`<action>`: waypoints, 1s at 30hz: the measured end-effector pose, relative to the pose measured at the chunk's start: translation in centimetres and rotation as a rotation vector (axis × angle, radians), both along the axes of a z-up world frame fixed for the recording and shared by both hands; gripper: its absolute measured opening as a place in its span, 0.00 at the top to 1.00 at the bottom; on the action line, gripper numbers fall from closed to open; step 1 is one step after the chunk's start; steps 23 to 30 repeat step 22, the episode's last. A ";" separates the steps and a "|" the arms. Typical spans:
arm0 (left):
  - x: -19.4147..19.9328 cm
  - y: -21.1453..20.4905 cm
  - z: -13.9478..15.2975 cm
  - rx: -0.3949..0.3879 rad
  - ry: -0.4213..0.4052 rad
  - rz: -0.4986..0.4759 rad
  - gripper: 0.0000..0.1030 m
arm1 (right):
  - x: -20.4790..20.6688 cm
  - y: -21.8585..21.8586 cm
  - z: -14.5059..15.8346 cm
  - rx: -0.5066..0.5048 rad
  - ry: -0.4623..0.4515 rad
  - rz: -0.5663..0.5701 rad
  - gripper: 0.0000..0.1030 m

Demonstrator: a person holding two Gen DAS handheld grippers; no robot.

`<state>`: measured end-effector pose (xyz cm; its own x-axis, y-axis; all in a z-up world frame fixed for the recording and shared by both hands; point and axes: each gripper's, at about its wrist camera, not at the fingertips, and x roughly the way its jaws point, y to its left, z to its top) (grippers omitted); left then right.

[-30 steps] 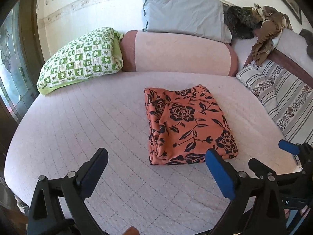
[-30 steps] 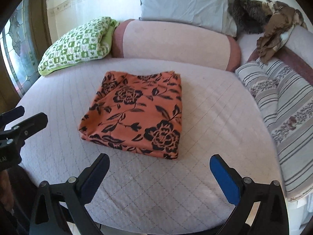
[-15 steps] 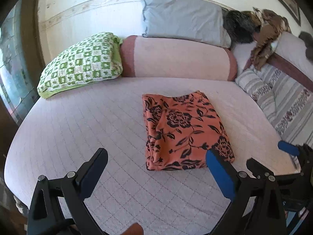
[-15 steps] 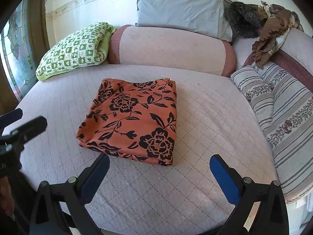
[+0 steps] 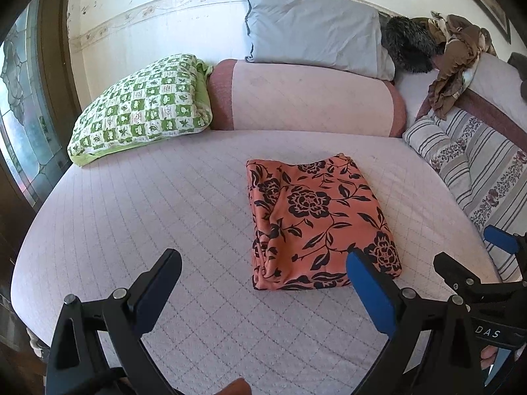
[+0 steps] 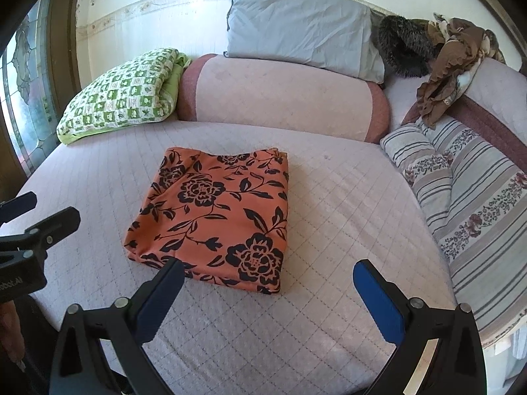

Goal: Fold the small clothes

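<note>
A bed (image 5: 131,217) covered in a pale pink quilted spread is filling both views. A pink bolster (image 5: 306,98) with darker ends is lying along the back edge, against a white wall (image 5: 158,26) that is carrying a faded border strip. A grey pillow (image 5: 313,29) is leaning on the wall above the bolster. A green-and-white checked pillow (image 5: 141,105) is resting at the back left corner, touching the bolster's left end. To the far left, a stained-glass window (image 5: 19,108) is showing in a dark frame. On the right, a striped floral cushion (image 6: 474,204) is running along the bed's edge, with a heap of brown clothes (image 6: 451,62) and a dark furry item (image 6: 405,46) piled behind it.

The folded orange cloth (image 5: 316,220) with a black flower print is lying flat near the middle of the bed, well apart from the pillows. Its layered edges are facing left in the left wrist view.

The left claw (image 5: 260,276) is hovering above the near part of the bed with its fingers spread wide, gripping nothing; its blue-padded finger is overlapping the cloth's near right corner in that view. The right claw (image 6: 270,286) is likewise released and empty, hovering just in front of the cloth's near edge. Both claws are sitting side by side, each one appearing at the edge of the other's view.
</note>
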<state>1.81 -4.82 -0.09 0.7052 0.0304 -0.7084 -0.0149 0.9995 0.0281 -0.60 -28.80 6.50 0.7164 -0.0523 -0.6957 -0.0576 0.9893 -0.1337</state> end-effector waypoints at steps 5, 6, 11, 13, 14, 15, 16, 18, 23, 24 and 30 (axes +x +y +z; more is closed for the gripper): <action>0.1 -0.2 0.1 0.012 -0.011 0.002 0.03 | 0.0 0.1 0.2 -0.010 -0.009 0.000 0.00; 0.2 -0.3 0.1 0.015 -0.010 0.001 0.03 | 0.1 0.1 0.3 -0.012 -0.010 0.001 0.00; 0.7 -0.2 -0.1 0.013 0.006 0.006 0.03 | 0.3 0.3 0.3 -0.020 -0.013 0.006 0.00; 1.0 -0.3 -0.3 0.013 0.012 0.002 0.03 | 0.4 0.4 0.4 -0.022 -0.015 0.008 0.00; 1.1 -0.3 -0.3 0.013 0.012 0.000 0.03 | 0.4 0.5 0.4 -0.026 -0.017 0.009 0.00; 1.2 -0.4 -0.3 0.012 0.009 -0.003 0.03 | 0.5 0.5 0.5 -0.031 -0.020 0.010 0.00; 1.3 -0.5 -0.3 0.014 0.006 -0.004 0.03 | 0.6 0.6 0.5 -0.033 -0.021 0.012 0.00; 1.5 -0.7 -0.3 0.024 -0.005 -0.008 0.03 | 0.8 0.7 0.6 -0.037 -0.023 0.013 0.00; 2.0 -1.0 -0.3 0.036 -0.021 -0.012 0.03 | 1.3 0.8 0.6 -0.035 -0.025 0.011 0.00; 2.0 -1.0 -0.3 0.036 -0.021 -0.012 0.03 | 1.3 0.8 0.6 -0.035 -0.025 0.011 0.00; 2.0 -1.0 -0.3 0.036 -0.021 -0.012 0.03 | 1.3 0.8 0.6 -0.035 -0.025 0.011 0.00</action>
